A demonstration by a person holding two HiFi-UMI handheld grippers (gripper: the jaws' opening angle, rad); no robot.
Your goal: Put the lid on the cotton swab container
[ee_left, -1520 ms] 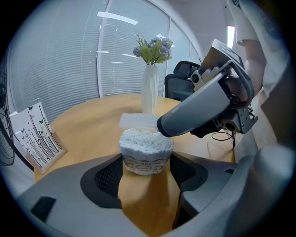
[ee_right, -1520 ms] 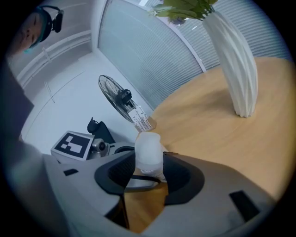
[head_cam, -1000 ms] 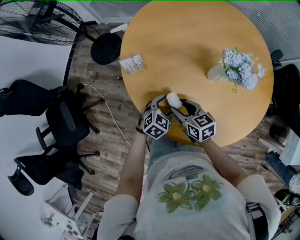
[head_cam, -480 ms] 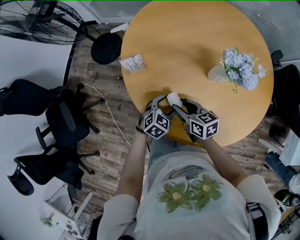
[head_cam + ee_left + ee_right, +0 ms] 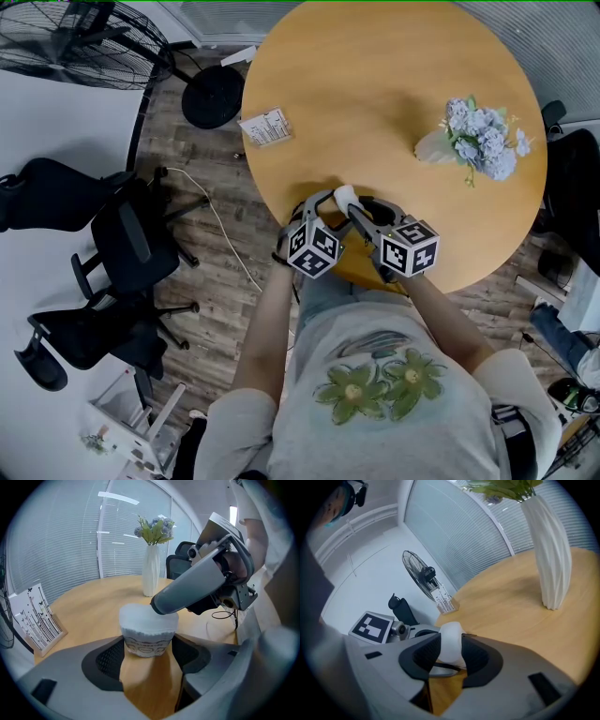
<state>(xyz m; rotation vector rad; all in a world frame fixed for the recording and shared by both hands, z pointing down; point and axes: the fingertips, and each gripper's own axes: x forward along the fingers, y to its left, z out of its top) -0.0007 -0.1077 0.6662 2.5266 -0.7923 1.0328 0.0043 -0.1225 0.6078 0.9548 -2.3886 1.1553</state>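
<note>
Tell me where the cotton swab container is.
In the head view the cotton swab container stands at the round table's near edge, clamped between the left gripper's jaws.

Swab container (image 5: 345, 198) at table's (image 5: 375, 84) near edge; vase (image 5: 478, 141) behind-R, card stand (image 5: 265, 127) behind-L.

We look down on a round wooden table (image 5: 375, 84) over plank flooring (image 5: 220, 159), black office chairs (image 5: 131, 253) beside it, a floor fan (image 5: 66, 42), slatted blinds (image 5: 61, 541) behind.

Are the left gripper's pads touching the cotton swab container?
Touching. The left gripper view shows the cotton swab container wedged between both pads, no gap either side.
</note>
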